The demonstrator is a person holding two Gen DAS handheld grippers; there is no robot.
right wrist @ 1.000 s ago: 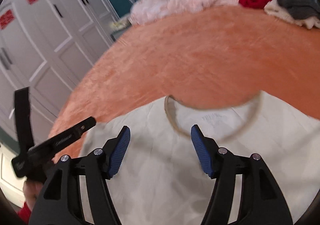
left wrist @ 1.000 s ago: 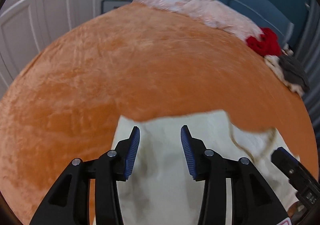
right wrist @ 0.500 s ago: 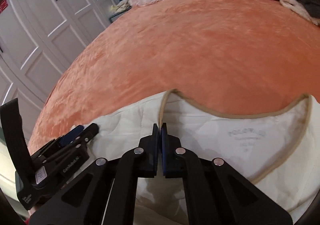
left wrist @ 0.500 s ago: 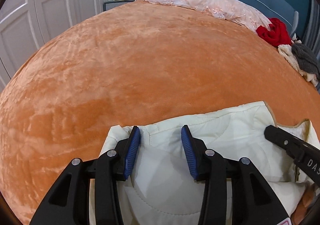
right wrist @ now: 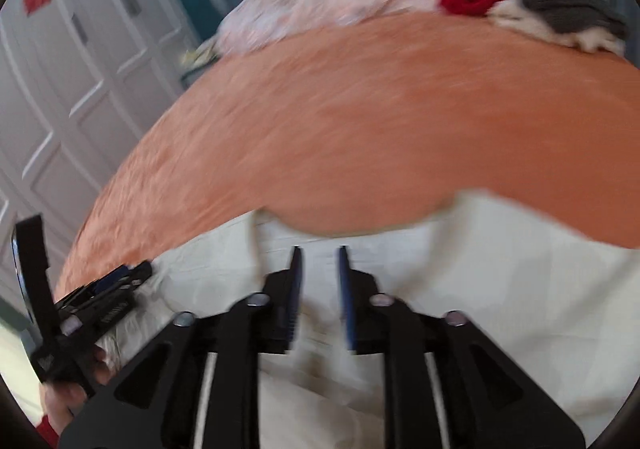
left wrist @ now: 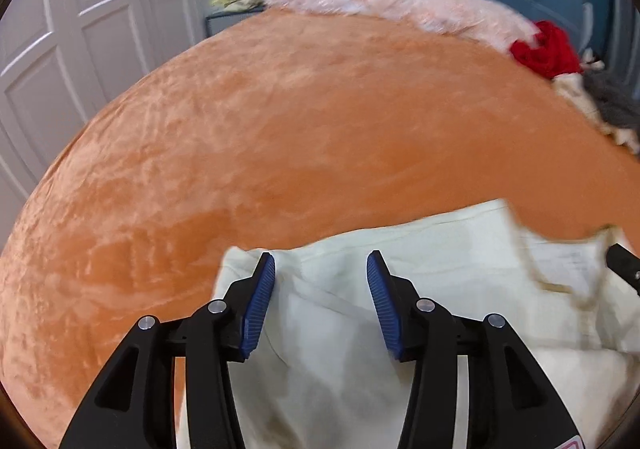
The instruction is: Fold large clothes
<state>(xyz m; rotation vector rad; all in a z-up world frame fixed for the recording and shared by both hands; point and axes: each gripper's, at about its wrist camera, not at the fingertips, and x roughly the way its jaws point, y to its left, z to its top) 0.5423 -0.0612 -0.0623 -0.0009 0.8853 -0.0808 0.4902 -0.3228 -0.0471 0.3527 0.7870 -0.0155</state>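
A cream shirt (left wrist: pixel 460 281) with a tan-trimmed neckline lies on the orange bed cover (left wrist: pixel 300 137) at the near edge. My left gripper (left wrist: pixel 321 269) is open above the shirt's left shoulder, holding nothing. My right gripper (right wrist: pixel 319 261) is slightly open just behind the neckline, over the cream shirt (right wrist: pixel 500 269); nothing is visibly pinched between its fingers. The right wrist view is blurred. The left gripper also shows at the lower left of the right wrist view (right wrist: pixel 104 289).
A pale pink blanket (left wrist: pixel 392 5), a red garment (left wrist: pixel 548 49) and a grey and white pile (left wrist: pixel 608 109) lie along the far edge of the bed by the blue headboard. White wardrobe doors (left wrist: pixel 80 41) stand to the left.
My right gripper was shut at the neckline half a second ago and has now opened a little. The left gripper stayed open over the left shoulder. Both views shifted slightly.
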